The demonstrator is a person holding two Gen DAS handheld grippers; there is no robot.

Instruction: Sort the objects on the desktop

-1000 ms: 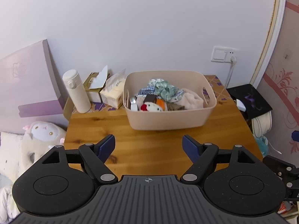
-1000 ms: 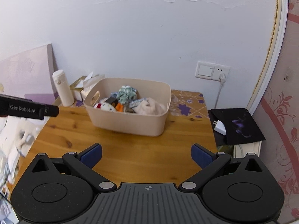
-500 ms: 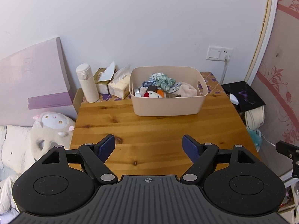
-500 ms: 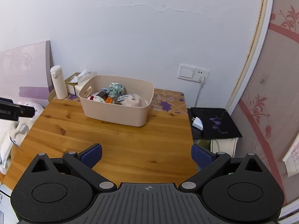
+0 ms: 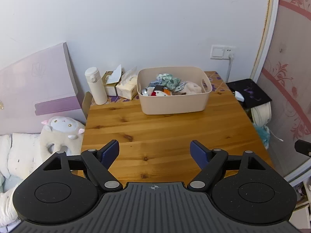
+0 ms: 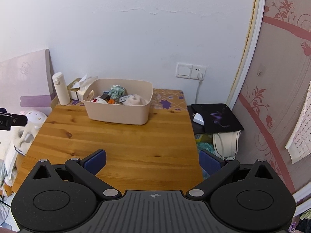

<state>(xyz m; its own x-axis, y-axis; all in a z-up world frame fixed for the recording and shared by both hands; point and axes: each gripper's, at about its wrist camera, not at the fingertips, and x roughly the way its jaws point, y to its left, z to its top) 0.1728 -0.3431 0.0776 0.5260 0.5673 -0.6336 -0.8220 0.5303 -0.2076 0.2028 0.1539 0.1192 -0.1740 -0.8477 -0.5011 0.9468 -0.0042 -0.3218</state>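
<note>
Two hand-held grippers above a wooden table (image 5: 165, 132) — both empty
Left gripper (image 5: 154, 151) and right gripper (image 6: 152, 160) each had blue fingers spread wide, gripping nothing, over the table's near edge. A beige bin (image 5: 175, 104) stood at the far side near the wall — filled with small cloth items and toys (image 5: 167, 87). Left of the bin stood a white bottle (image 5: 96, 86) and tissue packs (image 5: 126, 86)

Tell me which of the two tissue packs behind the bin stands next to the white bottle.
The brown cardboard tissue box, beside the white bottle; the cream soft pack sits nearer the beige bin.
</note>
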